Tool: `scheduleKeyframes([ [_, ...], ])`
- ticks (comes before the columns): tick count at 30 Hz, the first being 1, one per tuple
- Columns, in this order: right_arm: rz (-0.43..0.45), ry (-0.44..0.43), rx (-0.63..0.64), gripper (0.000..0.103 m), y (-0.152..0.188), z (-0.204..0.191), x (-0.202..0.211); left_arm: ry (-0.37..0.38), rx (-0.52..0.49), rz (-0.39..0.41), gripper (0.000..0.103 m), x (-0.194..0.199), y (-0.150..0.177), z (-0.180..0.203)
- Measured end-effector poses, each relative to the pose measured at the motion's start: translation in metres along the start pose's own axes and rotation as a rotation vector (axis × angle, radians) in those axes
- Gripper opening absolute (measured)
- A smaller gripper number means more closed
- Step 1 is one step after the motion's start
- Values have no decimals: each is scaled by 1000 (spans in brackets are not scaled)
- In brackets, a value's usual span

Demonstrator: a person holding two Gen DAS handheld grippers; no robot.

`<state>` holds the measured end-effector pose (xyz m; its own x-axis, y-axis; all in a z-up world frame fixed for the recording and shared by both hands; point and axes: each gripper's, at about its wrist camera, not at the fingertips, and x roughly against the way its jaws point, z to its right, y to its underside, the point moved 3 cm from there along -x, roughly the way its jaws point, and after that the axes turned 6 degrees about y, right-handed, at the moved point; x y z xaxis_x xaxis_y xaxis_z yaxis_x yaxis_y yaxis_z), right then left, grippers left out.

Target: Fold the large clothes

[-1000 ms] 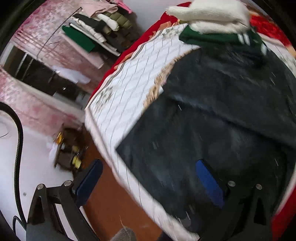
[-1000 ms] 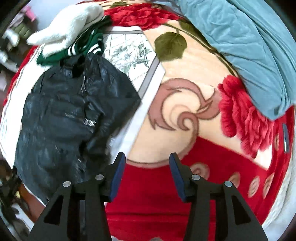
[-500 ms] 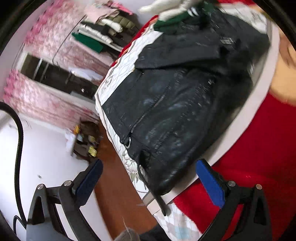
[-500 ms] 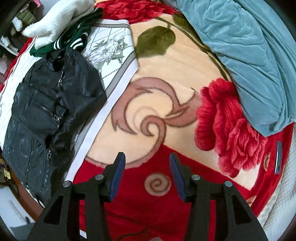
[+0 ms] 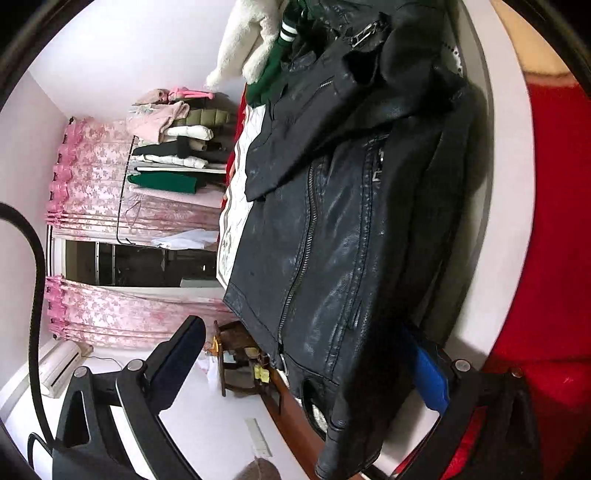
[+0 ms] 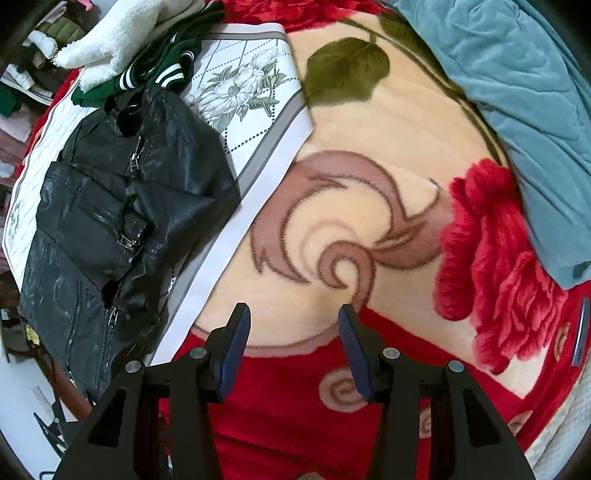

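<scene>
The black leather jacket (image 6: 122, 218) is showing a glossy, creased, scuffed finish, with metal zips and buckles glinting on it. The white floral-printed sheet (image 6: 255, 110) under it is looking smooth and matt. The red rose-patterned plush blanket (image 6: 369, 229) is looking fuzzy, the teal velvety quilt (image 6: 517, 92) softly sheened, the white fleecy garment (image 6: 122, 33) fluffy. The right gripper (image 6: 291, 354) and left gripper (image 5: 306, 369) are showing matt black plastic with blue ribbed pads (image 6: 351, 350).

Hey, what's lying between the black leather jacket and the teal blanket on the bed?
In the right wrist view, between the black leather jacket and the teal blanket: the white floral sheet's edge, then bare rose-patterned blanket.
</scene>
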<state>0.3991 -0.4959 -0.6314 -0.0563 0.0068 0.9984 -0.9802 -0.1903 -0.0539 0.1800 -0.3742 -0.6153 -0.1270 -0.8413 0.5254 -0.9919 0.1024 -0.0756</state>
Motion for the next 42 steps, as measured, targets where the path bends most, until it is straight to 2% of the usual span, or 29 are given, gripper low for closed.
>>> scheduleKeyframes([
  [4,-13,-19,-25,51,-1,6,-6,60,66,-136,103,-1,0,0],
  [7,-28,-35,-51,51,-3,12,-9,91,123,-204,103,-8,2,0],
  [10,-28,-35,-51,51,-8,15,-12,108,140,-220,103,-19,-2,3],
  [13,-33,-54,-37,51,-15,10,-19,106,145,-195,103,-26,-6,5],
  [15,-39,-79,-23,53,-21,3,-28,135,159,-185,101,-30,-7,3],
  [16,-44,-97,-22,55,-25,-1,-35,162,177,-174,91,-30,-6,1],
  [17,-55,-130,-33,61,-30,-5,-44,190,193,-167,81,-27,-7,0],
  [18,-69,-195,-53,64,-35,-10,-53,231,214,-163,57,-25,-6,-2],
  [19,-75,-244,-66,64,-38,-14,-60,278,238,-160,38,-21,-5,-3],
  [22,-92,-419,-116,67,-53,-28,-82,354,282,-167,18,-10,-6,-6],
  [24,-119,-533,-148,72,-61,-37,-95,397,315,-182,15,-8,-7,-10],
  [27,-170,-672,-207,72,-70,-52,-117,447,360,-201,14,-8,-7,-19],
  [34,-215,-776,-358,76,-76,-55,-137,474,383,-222,12,-14,-9,-27],
  [36,-230,-857,-385,71,-75,-54,-135,481,383,-229,12,-14,-9,-27],
  [38,-266,-900,-398,70,-70,-58,-138,486,381,-229,12,-19,-10,-30],
  [42,-281,-893,-409,69,-65,-71,-147,498,378,-233,12,-23,-10,-33],
])
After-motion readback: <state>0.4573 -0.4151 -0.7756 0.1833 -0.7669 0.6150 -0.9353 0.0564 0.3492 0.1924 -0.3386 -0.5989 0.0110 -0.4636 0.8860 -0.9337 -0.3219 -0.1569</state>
